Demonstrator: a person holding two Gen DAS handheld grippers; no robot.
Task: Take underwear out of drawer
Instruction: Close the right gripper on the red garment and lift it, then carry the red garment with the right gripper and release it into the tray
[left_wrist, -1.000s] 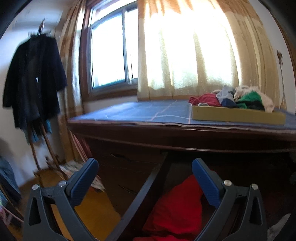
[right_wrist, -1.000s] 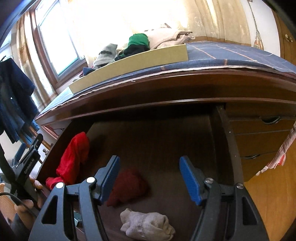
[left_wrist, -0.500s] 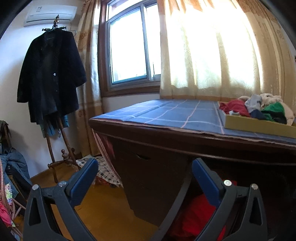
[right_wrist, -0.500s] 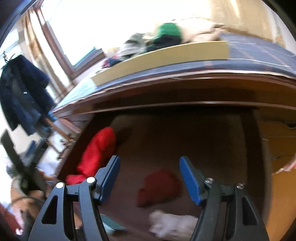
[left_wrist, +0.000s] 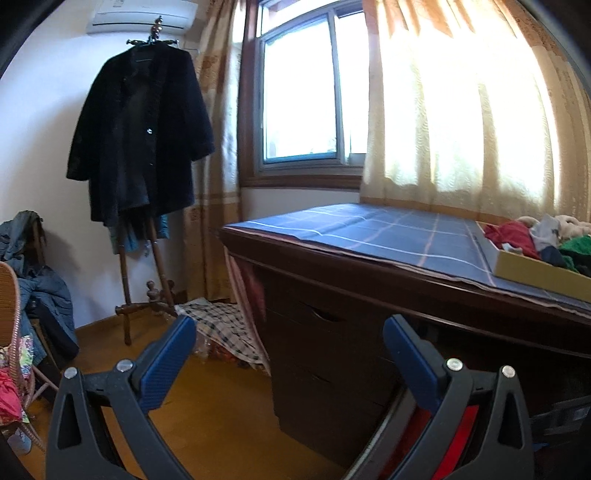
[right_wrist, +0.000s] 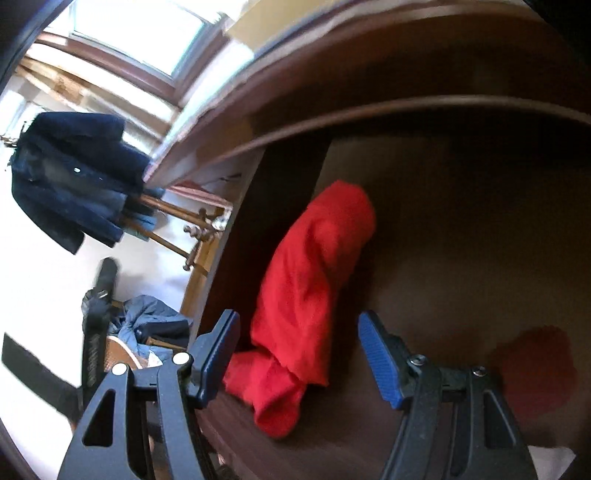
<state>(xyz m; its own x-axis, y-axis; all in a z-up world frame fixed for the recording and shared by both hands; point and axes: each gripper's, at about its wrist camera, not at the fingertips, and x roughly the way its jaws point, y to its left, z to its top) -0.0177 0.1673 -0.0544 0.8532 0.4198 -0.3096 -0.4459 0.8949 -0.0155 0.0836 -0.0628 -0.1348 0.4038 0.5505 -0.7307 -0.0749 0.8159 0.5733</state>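
A bright red garment (right_wrist: 314, 280) lies along the left side of the open dark wooden drawer (right_wrist: 461, 229). My right gripper (right_wrist: 299, 328) hangs open just above it, its blue pads either side of the cloth's lower end, not touching it. A darker red piece (right_wrist: 535, 373) lies further right on the drawer floor. In the left wrist view my left gripper (left_wrist: 288, 332) is open and empty, pointing at the floor and the desk's left side; a strip of red cloth (left_wrist: 454, 443) shows behind its right finger.
A yellow tray (left_wrist: 535, 273) heaped with clothes sits on the blue checked cloth (left_wrist: 388, 236) of the desk top. A dark coat (left_wrist: 140, 136) hangs on a stand at the left. A wicker chair (left_wrist: 14, 332) with clothes stands by the wall. Closed desk drawers (left_wrist: 325, 354) face me.
My right gripper swung left and tilted down over the drawer, bringing the bright red garment between its fingers. The left gripper turned left, away from the drawer, toward the coat stand.
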